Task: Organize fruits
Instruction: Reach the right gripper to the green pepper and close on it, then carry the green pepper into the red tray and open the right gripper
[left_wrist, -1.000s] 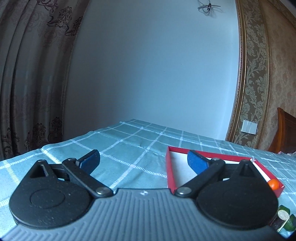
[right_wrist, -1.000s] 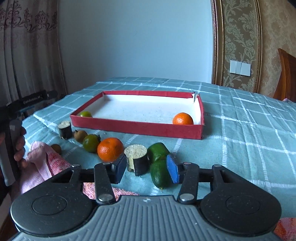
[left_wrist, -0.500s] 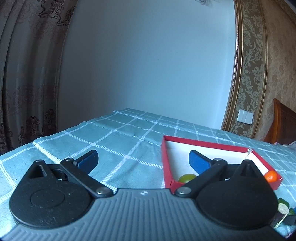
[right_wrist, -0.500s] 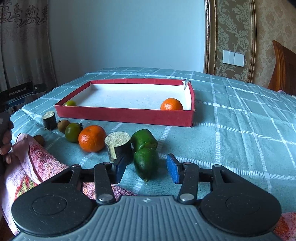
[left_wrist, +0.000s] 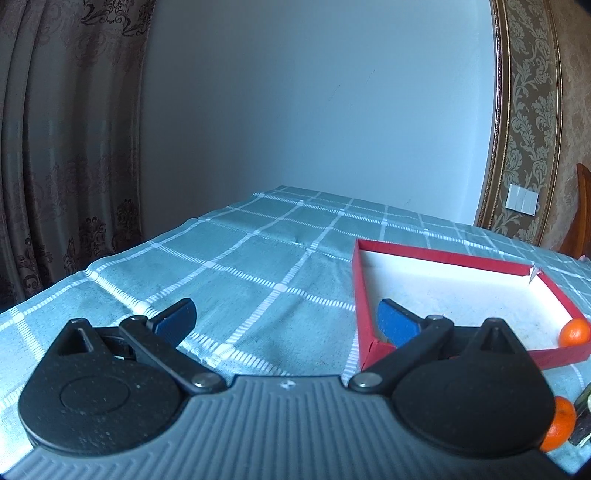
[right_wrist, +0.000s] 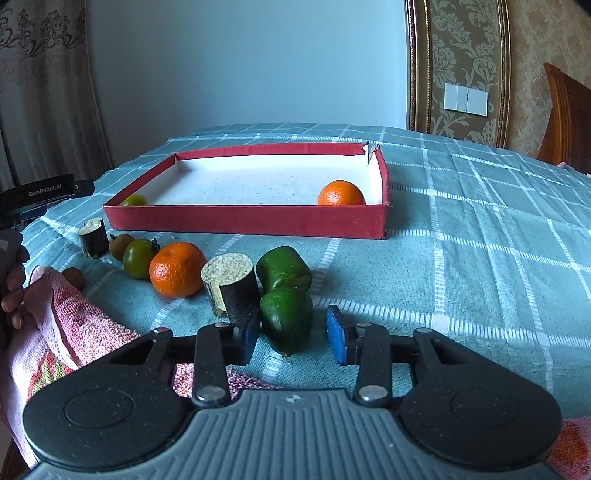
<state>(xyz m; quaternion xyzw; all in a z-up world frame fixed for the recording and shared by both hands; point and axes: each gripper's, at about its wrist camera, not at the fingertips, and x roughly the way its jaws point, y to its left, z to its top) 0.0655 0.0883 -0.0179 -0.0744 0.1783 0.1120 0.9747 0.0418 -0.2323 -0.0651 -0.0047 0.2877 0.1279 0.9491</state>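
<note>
Green pepper (right_wrist: 286, 317) now sits between my right gripper's (right_wrist: 291, 332) spread fingers, ready to grasp for the red tray (right_wrist: 243, 221); my left gripper (left_wrist: 286, 321) has pulled back, fingers apart and empty.

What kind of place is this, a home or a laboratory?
Most likely a room in a home: patterned curtains, ornate wallpaper with a light switch, and a table under a checked cloth holding fruit and a red tray.
</note>
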